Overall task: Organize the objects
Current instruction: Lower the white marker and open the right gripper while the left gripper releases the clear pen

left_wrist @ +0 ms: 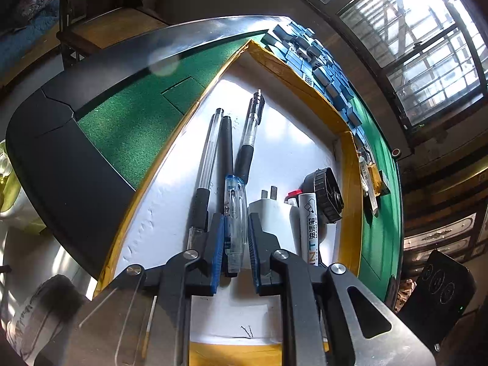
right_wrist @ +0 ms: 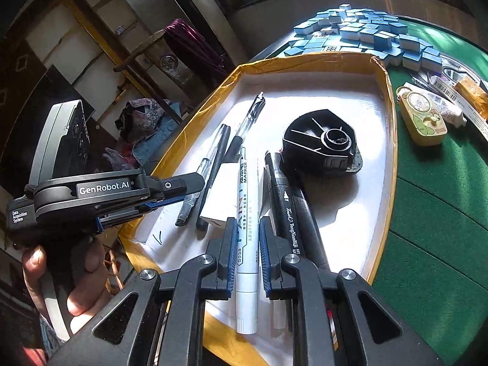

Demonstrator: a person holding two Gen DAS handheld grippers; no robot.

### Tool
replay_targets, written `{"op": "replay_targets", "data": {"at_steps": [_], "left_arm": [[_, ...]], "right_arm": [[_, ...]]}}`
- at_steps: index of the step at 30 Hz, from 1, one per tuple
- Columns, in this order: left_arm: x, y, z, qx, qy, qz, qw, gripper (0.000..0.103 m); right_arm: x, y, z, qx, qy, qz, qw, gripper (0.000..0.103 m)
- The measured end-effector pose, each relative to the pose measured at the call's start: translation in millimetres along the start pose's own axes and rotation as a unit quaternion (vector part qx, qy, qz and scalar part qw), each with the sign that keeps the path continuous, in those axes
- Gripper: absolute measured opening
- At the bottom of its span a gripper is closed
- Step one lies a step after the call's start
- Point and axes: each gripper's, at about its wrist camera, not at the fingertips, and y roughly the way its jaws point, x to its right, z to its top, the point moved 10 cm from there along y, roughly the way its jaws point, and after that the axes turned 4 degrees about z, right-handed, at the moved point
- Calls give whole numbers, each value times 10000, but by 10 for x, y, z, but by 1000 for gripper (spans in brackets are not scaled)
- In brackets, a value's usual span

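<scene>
A shallow white tray with a yellow taped rim (left_wrist: 347, 152) (right_wrist: 392, 140) lies on the green table. It holds several pens (left_wrist: 210, 152) (right_wrist: 213, 158), a white charger (left_wrist: 268, 210) (right_wrist: 219, 195), a white paint marker (left_wrist: 309, 228) (right_wrist: 247, 238), a black art marker (right_wrist: 285, 207) and a black round part (left_wrist: 324, 193) (right_wrist: 320, 140). My left gripper (left_wrist: 235, 228) is over the tray with a clear blue pen (left_wrist: 235, 210) between its slightly parted pads. My right gripper (right_wrist: 247, 235) straddles the white paint marker, pads slightly apart. The left gripper also shows in the right wrist view (right_wrist: 170, 195).
A heap of blue mahjong tiles (left_wrist: 320, 61) (right_wrist: 366, 36) lies beyond the tray. A yellow case (right_wrist: 422, 119), a tube (right_wrist: 448, 106) and packets lie on the green felt (right_wrist: 442, 213) to the right. A black table rim (left_wrist: 61, 152) runs on the left.
</scene>
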Motion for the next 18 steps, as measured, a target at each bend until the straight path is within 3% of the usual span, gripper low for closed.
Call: {"op": "replay_targets", "data": {"at_steps": [7,14,16,18], "left_arm": [[-12,36,-17,-39,-7,32,10000,13],[26,2,-36,112,191,288,9993,13],[34,-32,-18,196,181,349,9990,15],[60,-86,0,314,176,364,9987,26]], "right_arm": [[-3,41,7,9,-68,-117,9999,13],[-3,2,21,100,-8,-40,9999,14],[-20,-40,36,174,-26,17,9998,16],[-46,-106,57,286,-41,127,9995,27]]}}
